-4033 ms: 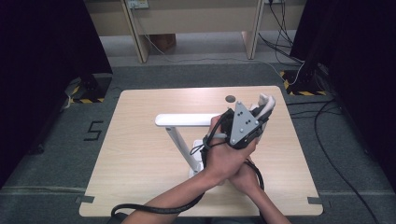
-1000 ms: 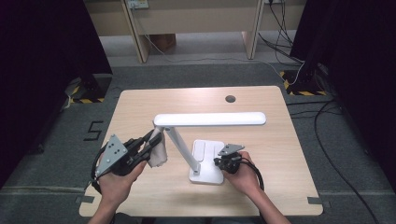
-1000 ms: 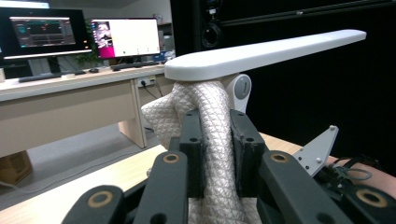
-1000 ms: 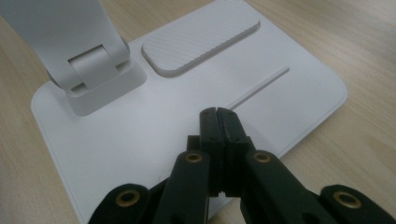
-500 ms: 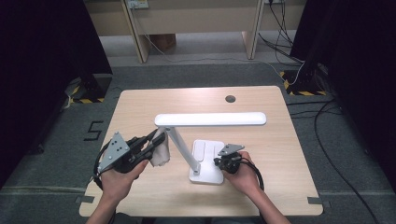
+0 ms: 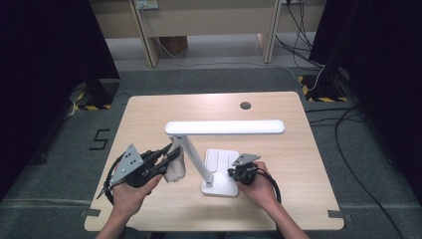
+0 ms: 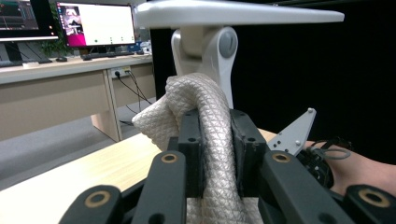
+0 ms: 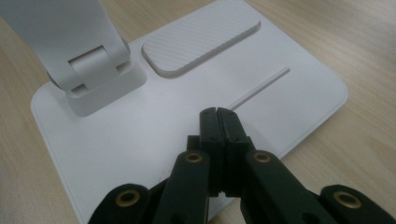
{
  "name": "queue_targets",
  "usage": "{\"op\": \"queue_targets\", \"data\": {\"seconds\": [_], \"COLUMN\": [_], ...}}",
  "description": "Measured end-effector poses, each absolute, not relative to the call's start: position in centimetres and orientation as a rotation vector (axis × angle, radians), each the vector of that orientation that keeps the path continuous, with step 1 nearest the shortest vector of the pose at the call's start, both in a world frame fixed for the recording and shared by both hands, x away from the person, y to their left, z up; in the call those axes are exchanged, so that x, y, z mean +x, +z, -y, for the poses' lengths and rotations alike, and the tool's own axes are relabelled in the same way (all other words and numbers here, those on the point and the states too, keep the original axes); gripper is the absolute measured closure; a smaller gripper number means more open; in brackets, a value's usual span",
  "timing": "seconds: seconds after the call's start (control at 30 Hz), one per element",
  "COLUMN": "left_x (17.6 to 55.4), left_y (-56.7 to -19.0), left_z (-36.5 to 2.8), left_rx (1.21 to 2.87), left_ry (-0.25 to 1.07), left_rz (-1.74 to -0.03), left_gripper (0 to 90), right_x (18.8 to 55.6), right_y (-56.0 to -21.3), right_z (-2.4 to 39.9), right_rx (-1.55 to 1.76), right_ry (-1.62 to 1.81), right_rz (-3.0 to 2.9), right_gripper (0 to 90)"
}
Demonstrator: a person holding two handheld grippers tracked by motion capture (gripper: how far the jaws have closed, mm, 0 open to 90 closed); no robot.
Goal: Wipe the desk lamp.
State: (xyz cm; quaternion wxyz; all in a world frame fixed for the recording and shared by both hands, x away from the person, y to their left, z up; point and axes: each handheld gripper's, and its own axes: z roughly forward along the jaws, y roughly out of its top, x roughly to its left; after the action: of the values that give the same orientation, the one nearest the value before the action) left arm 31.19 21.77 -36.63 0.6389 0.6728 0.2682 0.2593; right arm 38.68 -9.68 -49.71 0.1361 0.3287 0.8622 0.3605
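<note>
In the high view, a white desk lamp (image 6: 214,149) is seen standing on the wooden table (image 6: 149,114), its long head lying level above its slanted arm and its flat base (image 6: 221,172) resting near the person's edge of the table. The left claw (image 6: 169,155) is held just left of the lamp's arm, and a white woven cloth (image 6: 175,167) is pinched in it, touching or very nearly touching the arm; which of the two cannot be told. The right claw (image 6: 234,173) is set at the right side of the lamp's base, its jaws pressed together. A dark round hole (image 6: 245,105) is seen in the table beyond the lamp's head. No container is seen on the table.

In the left gripper view, the left claw (image 7: 215,140) is seen clamped on a thick fold of the cloth (image 7: 196,107), which bulges up between the two black jaws. The lamp's hinge (image 7: 205,51) and head are seen right behind the cloth, and the other hand (image 7: 364,170) lies farther off, right of the lamp.

In the right gripper view, the right claw (image 8: 218,122) is seen closed with nothing between its jaws, its tips resting on or just over the lamp's base (image 8: 140,135), near the ribbed pad (image 8: 201,39) and the foot of the arm (image 8: 100,77).
</note>
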Motion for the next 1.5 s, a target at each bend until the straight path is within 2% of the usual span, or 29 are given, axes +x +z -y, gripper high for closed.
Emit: {"op": "queue_targets", "data": {"seconds": [1.5], "left_x": [31.7], "left_y": [-39.6], "left_z": [-20.7], "left_rx": [1.543], "left_ry": [0.49], "left_rz": [-0.654], "left_gripper": [70.9], "right_x": [38.7], "right_y": [-49.7], "right_z": [9.7], "right_rx": [0.954], "right_ry": [1.047], "right_rz": [-2.498], "right_gripper": [90.0]}}
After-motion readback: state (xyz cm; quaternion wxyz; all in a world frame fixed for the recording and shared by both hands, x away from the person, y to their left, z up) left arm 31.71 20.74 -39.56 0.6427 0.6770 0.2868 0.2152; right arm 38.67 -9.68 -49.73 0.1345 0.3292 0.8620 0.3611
